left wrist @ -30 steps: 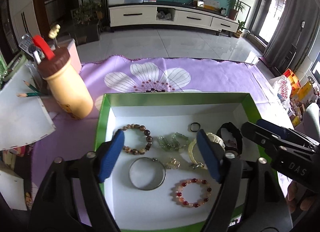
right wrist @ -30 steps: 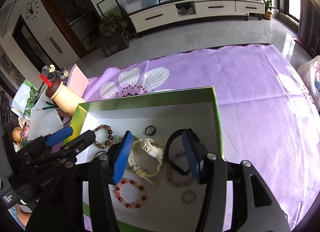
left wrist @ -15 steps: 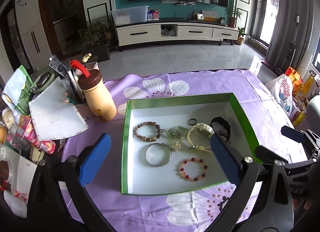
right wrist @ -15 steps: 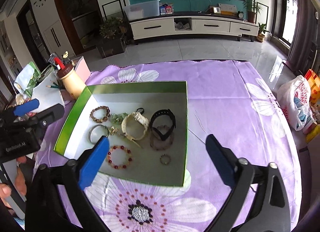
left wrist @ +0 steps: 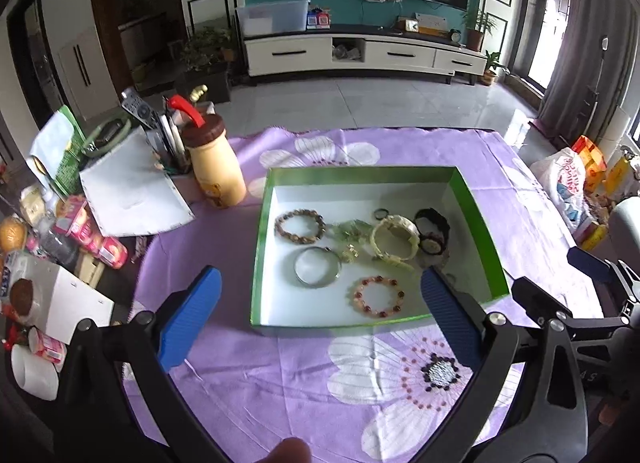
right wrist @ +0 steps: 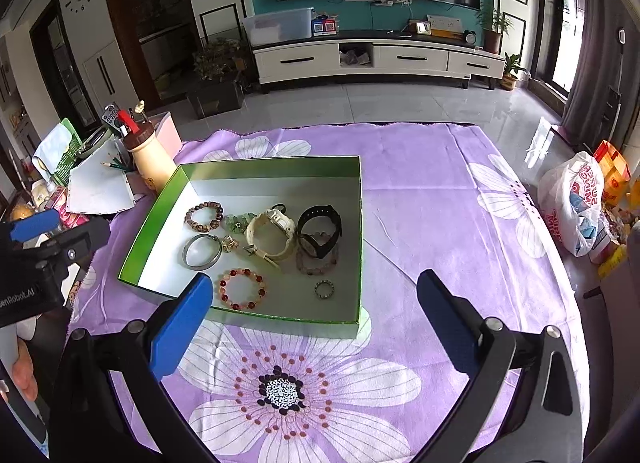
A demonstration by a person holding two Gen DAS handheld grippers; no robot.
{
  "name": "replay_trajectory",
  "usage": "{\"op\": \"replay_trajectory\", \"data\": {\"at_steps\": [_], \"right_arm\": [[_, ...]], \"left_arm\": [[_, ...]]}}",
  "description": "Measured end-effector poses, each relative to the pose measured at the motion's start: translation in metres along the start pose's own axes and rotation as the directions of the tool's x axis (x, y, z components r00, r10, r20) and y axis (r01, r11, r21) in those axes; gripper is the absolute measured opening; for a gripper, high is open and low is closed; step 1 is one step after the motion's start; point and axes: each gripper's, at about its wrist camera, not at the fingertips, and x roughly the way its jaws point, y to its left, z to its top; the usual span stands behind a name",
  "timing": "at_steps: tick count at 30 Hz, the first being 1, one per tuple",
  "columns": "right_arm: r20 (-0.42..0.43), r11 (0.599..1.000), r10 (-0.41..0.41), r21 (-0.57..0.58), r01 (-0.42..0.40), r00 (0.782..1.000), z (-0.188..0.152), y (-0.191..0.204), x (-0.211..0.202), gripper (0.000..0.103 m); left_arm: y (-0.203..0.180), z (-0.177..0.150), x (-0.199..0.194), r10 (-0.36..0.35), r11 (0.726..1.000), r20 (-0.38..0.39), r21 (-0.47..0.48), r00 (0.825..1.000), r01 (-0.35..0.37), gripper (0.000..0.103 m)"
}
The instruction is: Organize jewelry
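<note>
A green box with a white floor sits on the purple flowered cloth. In it lie a brown bead bracelet, a metal bangle, a red bead bracelet, a cream watch, a black watch, green stones and a small ring. My left gripper is open and empty, held back above the box's near edge. My right gripper is open and empty, above the box's near right corner.
A cream bottle with a brown lid, a pen holder, papers and snack packets crowd the table's left side. A plastic bag lies beyond the right edge. The purple cloth stretches right of the box.
Both grippers have pulled back and up from inside the box and opened wide. The jewelry now lies smaller and farther away in both views.
</note>
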Motion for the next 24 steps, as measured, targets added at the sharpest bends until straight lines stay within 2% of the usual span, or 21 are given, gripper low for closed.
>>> {"op": "replay_trajectory", "data": {"at_steps": [2,17,24], "right_arm": [[-0.004,1.0,-0.012,-0.001,0.012,1.0,-0.0001,-0.0002,-0.0021,0.102],[0.005,0.999,-0.036,0.0,0.036,0.999,0.0058,0.0025,-0.0099,0.102],[0.01,0.999,-0.045,0.004,0.045,0.999,0.0077,0.0008,-0.0095,0.102]], "left_arm": [[0.0001,-0.0014,0.0001,0.024,1.0,-0.005,0.001,1.0,-0.024,0.101],[0.0031,0.0022,0.0008,0.078,0.997,-0.037,0.012,0.996,-0.078,0.101],[0.0018,0.0002,0.005,0.078,0.997,-0.05,0.021,0.996,-0.077,0.101]]}}
